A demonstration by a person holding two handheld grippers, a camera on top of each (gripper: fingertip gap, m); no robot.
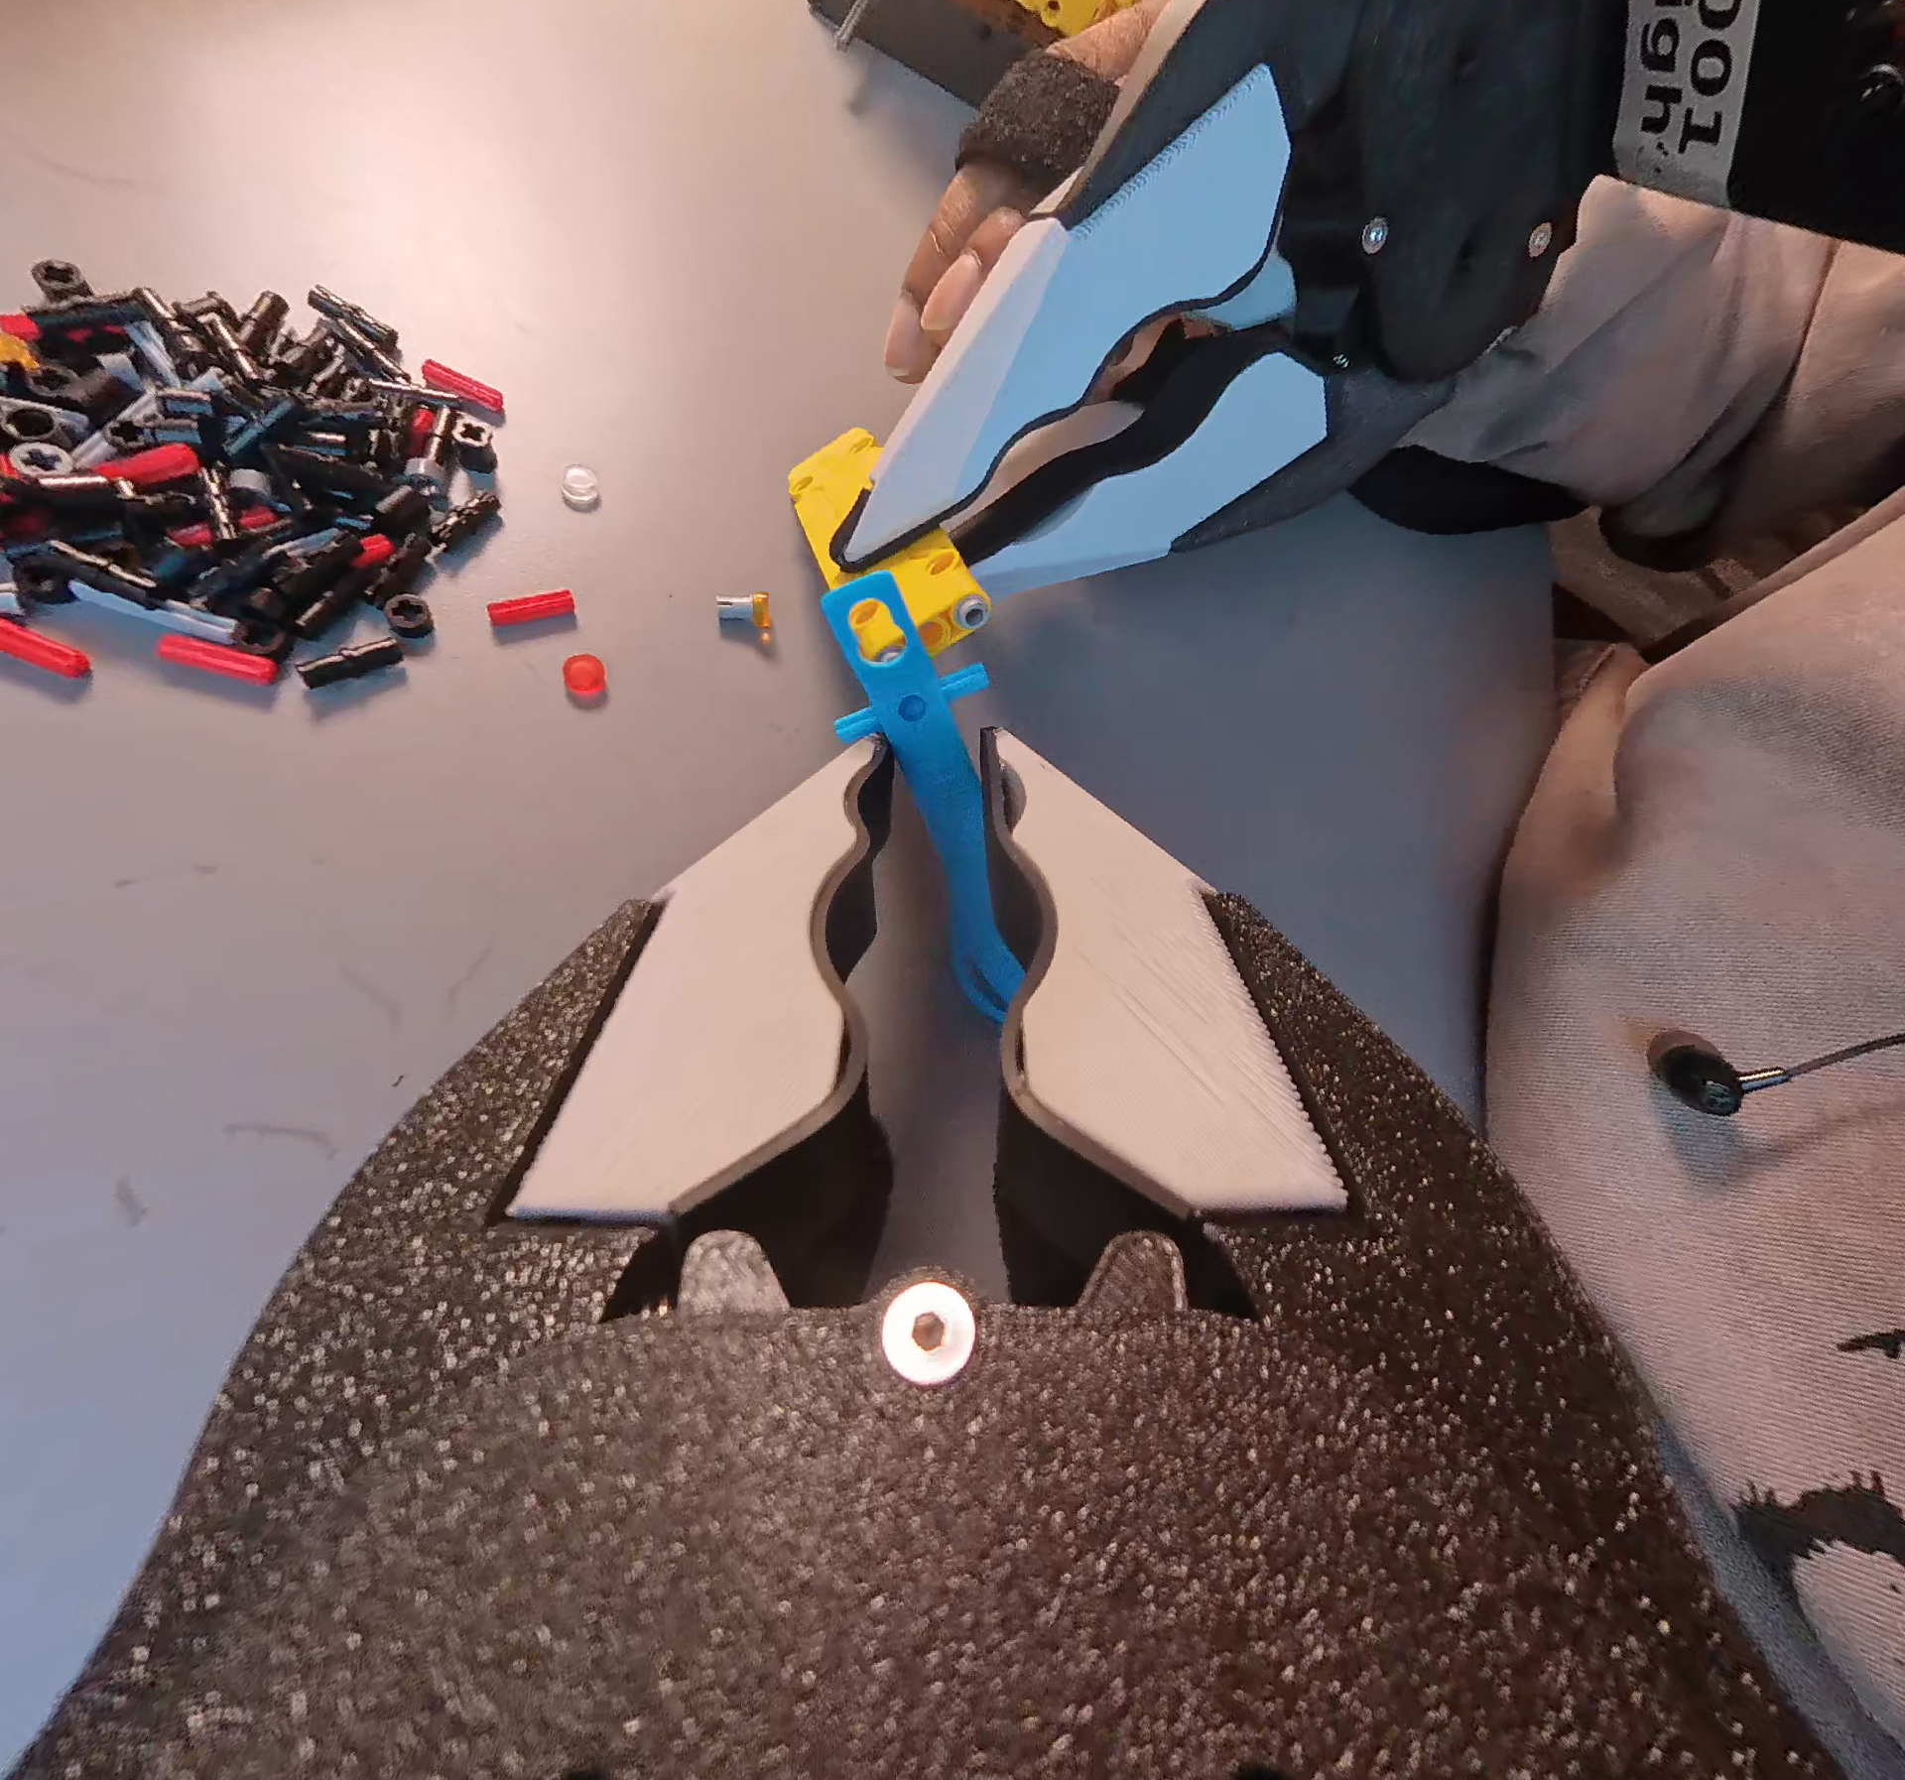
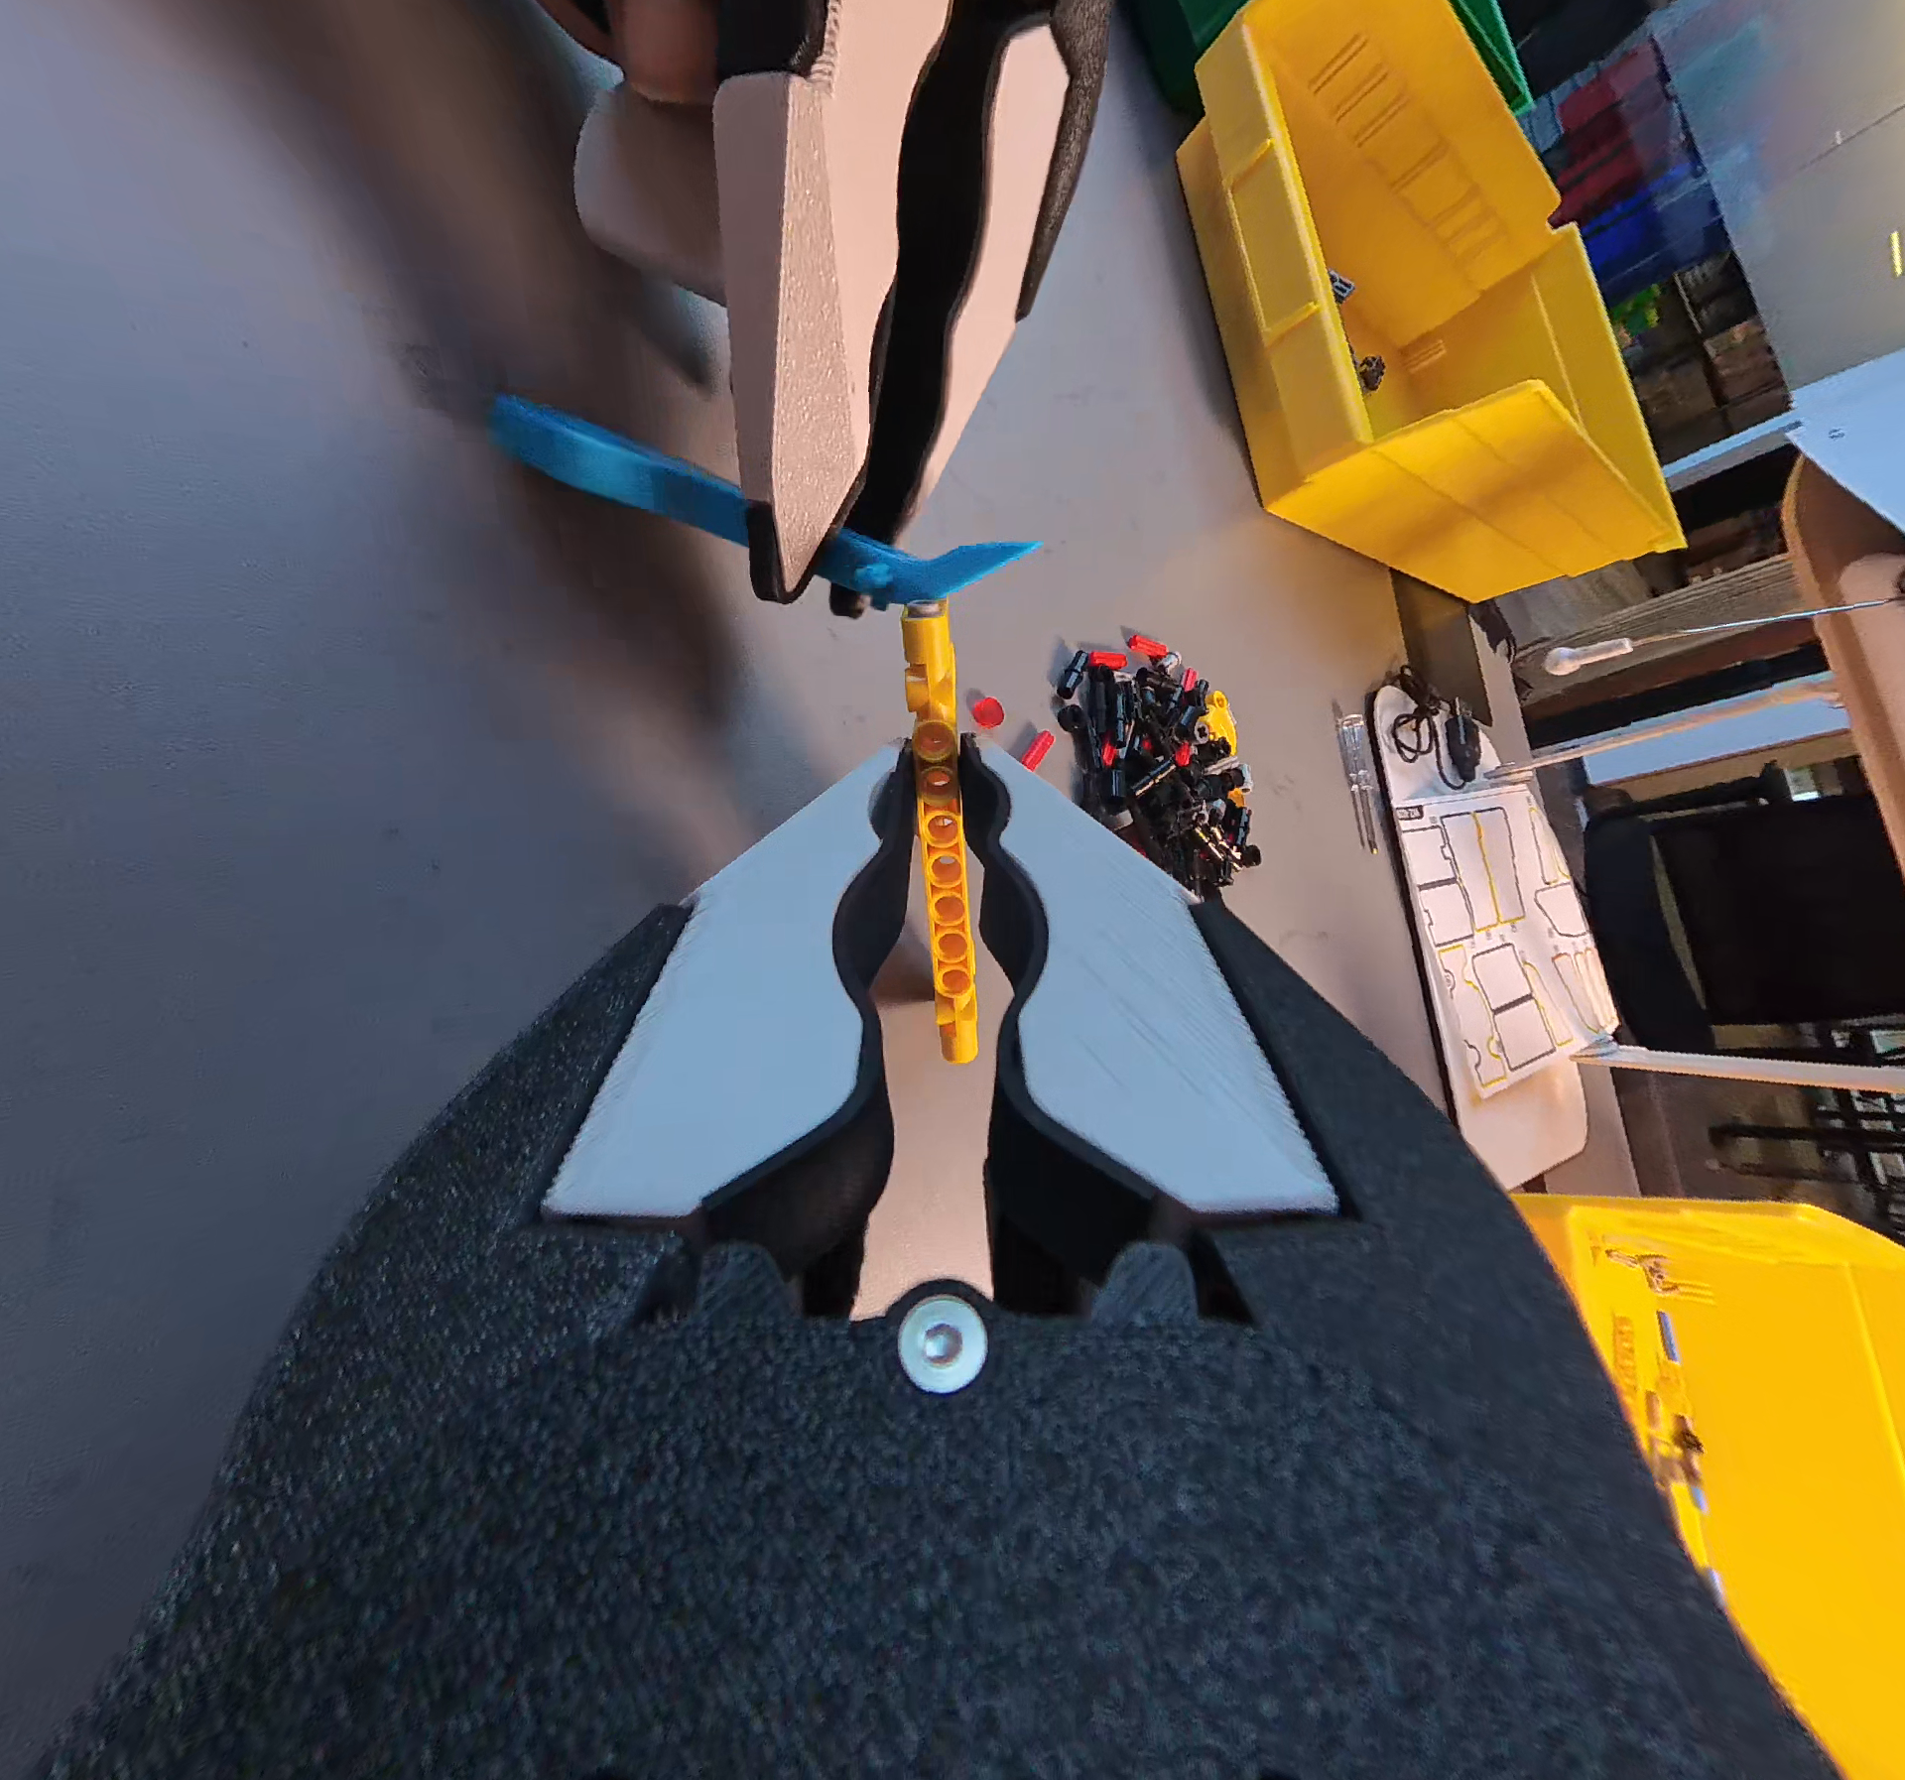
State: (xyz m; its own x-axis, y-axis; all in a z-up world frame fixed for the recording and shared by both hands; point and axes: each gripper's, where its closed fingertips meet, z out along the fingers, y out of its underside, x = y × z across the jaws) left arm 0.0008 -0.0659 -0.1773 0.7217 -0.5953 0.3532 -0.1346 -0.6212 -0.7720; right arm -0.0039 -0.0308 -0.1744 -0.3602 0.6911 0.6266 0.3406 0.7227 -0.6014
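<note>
Above the table (image 1: pixel 309 957), both jaws clamp — left gripper (image 1: pixel 933 751) blue tool (image 1: pixel 943 844), right gripper (image 2: pixel 936 751) yellow beam (image 2: pixel 946 896).

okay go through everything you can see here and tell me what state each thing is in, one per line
left gripper: jaws shut on blue tool
right gripper: jaws shut on yellow beam
blue tool: held, its tip against the beam's end
yellow beam: held edge-on, off the table
small parts pile: loose heap on the table
red round stud: lying alone beside the pile
yellow bin: open, nearly empty
</note>
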